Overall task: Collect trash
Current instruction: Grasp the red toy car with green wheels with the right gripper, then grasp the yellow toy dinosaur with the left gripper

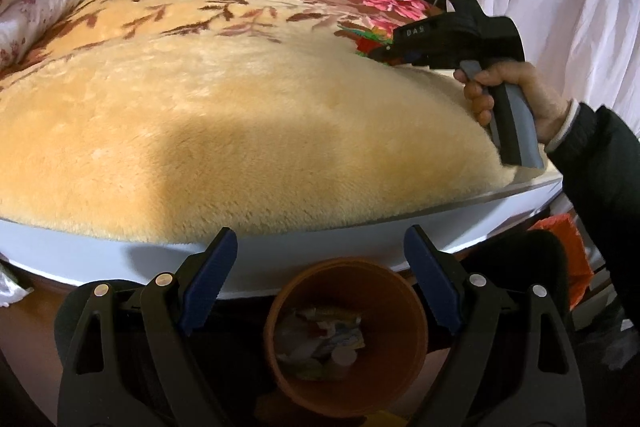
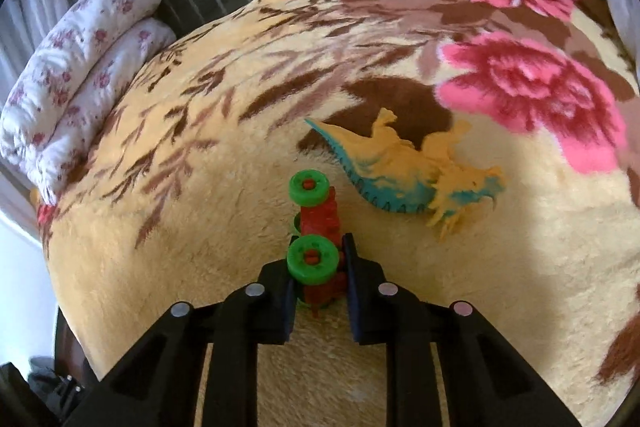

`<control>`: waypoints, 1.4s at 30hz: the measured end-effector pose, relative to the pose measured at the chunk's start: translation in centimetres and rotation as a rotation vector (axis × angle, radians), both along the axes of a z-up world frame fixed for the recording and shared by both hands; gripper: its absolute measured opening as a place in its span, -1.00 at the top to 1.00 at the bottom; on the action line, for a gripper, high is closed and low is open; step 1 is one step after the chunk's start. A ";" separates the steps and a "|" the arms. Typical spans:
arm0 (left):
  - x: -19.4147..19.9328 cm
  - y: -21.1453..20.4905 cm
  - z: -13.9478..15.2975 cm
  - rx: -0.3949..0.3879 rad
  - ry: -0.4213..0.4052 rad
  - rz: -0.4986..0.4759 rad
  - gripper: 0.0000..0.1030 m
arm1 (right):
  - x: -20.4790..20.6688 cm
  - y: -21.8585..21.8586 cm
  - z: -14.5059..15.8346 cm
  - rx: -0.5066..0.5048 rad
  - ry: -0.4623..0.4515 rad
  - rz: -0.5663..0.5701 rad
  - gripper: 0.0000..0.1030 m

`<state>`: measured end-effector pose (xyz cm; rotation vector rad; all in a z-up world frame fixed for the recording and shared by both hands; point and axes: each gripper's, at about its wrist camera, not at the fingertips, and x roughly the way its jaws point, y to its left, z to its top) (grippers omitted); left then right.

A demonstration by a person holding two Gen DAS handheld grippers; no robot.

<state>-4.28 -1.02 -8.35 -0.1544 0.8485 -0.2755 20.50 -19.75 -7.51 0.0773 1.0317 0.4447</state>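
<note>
Right gripper (image 2: 318, 281) clamped on a red toy vehicle with green wheels (image 2: 316, 227) — the near wheel sits between the two jaws, the far wheel and red body project beyond the fingertips over the plush floral blanket (image 2: 200, 227). A yellow-and-teal toy dinosaur (image 2: 408, 175) lies just beside it, to the right, apart from the jaws. Left gripper (image 1: 320, 267) — jaws wide apart, holding nothing — hangs above an orange bin (image 1: 416, 339) containing scraps, below the bed edge (image 1: 120, 259).
</note>
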 end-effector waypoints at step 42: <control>31.1 -16.2 1.4 -0.004 0.214 0.387 -0.61 | -21.8 -20.1 3.6 0.192 -0.378 -0.264 0.66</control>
